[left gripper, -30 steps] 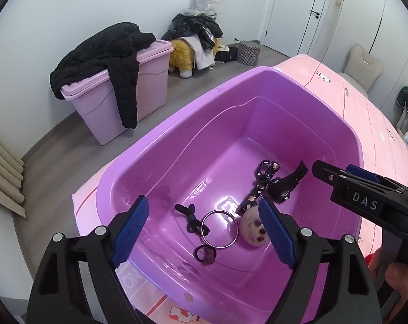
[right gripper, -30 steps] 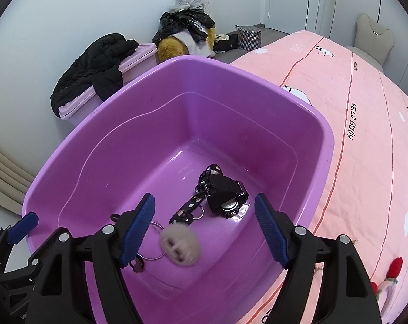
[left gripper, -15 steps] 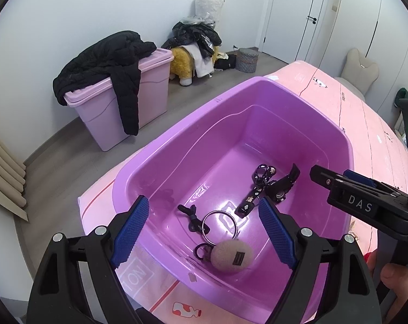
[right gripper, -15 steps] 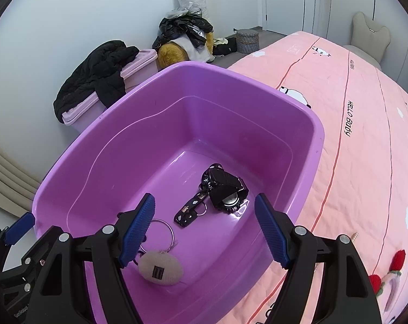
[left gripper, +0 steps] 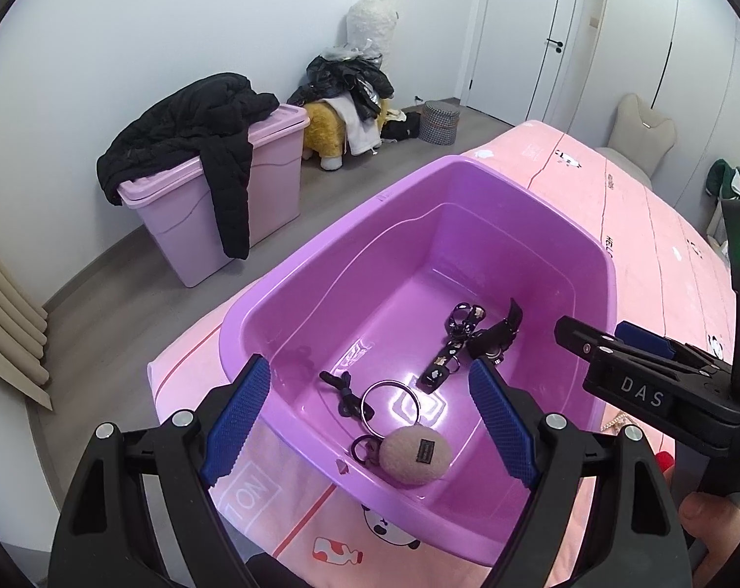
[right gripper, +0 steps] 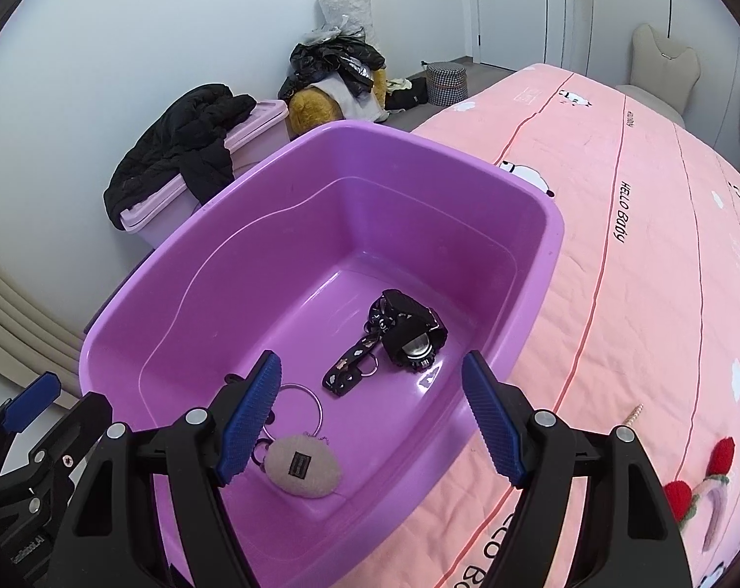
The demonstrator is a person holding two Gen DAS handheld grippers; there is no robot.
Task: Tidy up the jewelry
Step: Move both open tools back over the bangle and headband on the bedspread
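Note:
A purple plastic bin [left gripper: 468, 181] [right gripper: 551, 245] sits on a pink bedspread. Inside lie a beige fuzzy pouch keychain [left gripper: 415, 455] [right gripper: 303, 465], a silver ring [left gripper: 389, 402] [right gripper: 301, 404], a black strap with charms [left gripper: 451, 348] [right gripper: 355, 360], a black watch [right gripper: 411, 330] and a small black hair tie [left gripper: 343, 389]. My left gripper [left gripper: 370, 428] is open and empty above the bin's near rim. My right gripper [right gripper: 370, 421] is open and empty above the bin's near side; it also shows in the left wrist view [left gripper: 639, 377].
A red and pink hair accessory [right gripper: 698, 500] and a pearl pin [right gripper: 632, 414] lie on the bedspread [right gripper: 639, 196] right of the bin. On the floor stand a lilac storage box [left gripper: 213, 210] with a black jacket and a heap of clothes and plush toys [left gripper: 350, 98].
The beige pouch keychain has dropped and settled at the bin's near end. Both grippers have drawn back and up from the bin, staying open.

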